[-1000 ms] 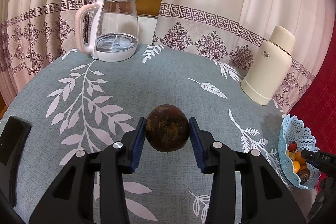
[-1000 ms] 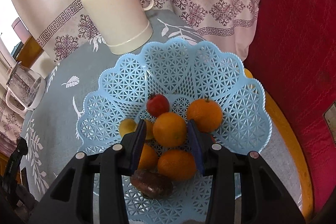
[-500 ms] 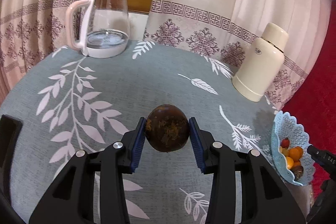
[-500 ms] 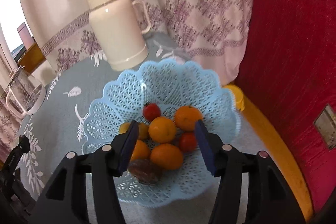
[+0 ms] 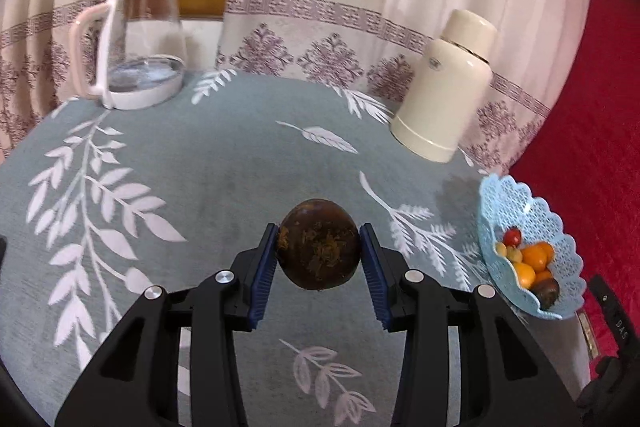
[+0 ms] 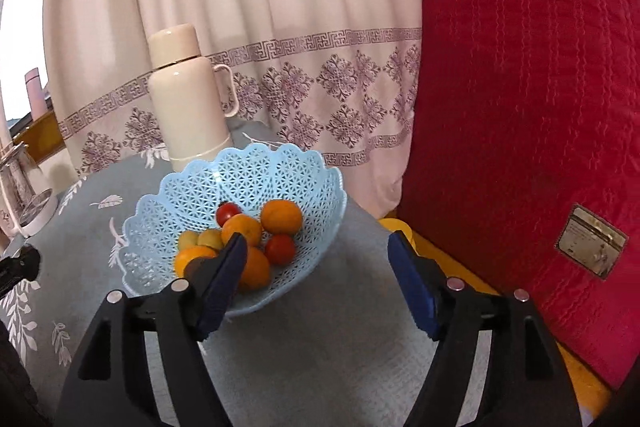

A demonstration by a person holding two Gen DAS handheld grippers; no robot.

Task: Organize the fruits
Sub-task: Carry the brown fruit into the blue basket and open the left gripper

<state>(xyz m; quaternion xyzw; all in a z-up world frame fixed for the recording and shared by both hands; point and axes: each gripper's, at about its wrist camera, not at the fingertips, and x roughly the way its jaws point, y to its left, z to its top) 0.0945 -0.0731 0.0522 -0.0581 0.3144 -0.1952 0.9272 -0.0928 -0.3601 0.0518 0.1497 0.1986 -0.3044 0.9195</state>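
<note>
Two wrist views of a round worktop [image 5: 224,163] under a grey-green cloth with white leaves.

Left view, from left to right: a glass kettle [image 5: 136,47] at the far left edge of the worktop. In the middle foreground, the left gripper [image 5: 319,247] pinches a round dark-brown fruit [image 5: 318,245] between its blue fingers [image 5: 266,267], holding it clear above the cloth. Further right stands a cream flask [image 5: 444,87]. At the far right, near the worktop's edge, sits a pale-blue lattice basket [image 5: 516,211]. The basket lies to the right of the held fruit and well apart from it, so the carry likely runs rightward. The fruit is nearly round, with no clear long axis.

Right view, from left to right: the flask [image 6: 184,95] stands just behind the basket [image 6: 272,171]. The basket holds several oranges [image 6: 282,217], two small red fruits [image 6: 280,249], two yellow-green ones and a dark fruit mostly hidden behind a finger. The right gripper [image 6: 316,255] has just been opening; its fingers stand wide with nothing between them, just in front of the basket and a little right of it. A red padded surface [image 6: 520,87] fills the right side.
</note>
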